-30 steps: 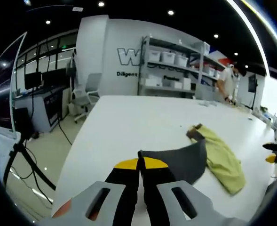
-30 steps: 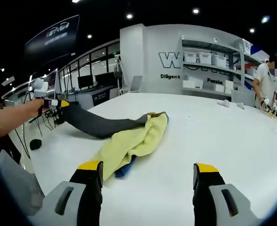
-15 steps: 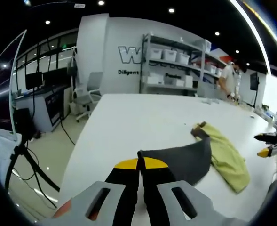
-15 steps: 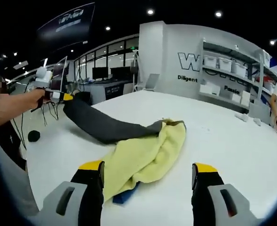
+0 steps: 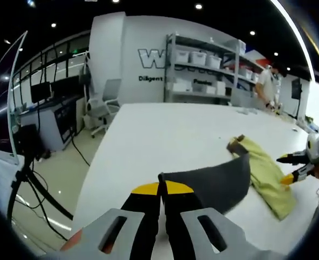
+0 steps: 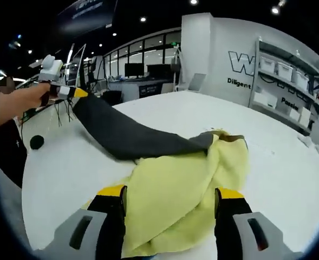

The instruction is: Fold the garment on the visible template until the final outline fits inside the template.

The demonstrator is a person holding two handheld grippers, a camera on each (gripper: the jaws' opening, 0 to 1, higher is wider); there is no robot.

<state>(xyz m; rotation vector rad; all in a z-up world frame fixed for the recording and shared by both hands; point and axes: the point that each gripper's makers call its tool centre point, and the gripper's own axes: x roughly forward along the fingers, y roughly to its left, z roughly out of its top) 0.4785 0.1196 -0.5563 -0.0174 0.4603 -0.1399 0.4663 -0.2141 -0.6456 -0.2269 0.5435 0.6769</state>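
Left gripper (image 5: 160,189) jaws clamp the garment's (image 6: 175,184) grey sleeve; right gripper (image 6: 170,196) jaws seemingly gape.

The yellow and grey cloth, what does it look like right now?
The cloth is soft and rumpled, pale yellow with a dark grey sleeve and a bit of blue peeking out underneath. It lies crumpled on the white table. The left claw is shut on the sleeve's end, lifting it. The open right claw sits over the yellow part.
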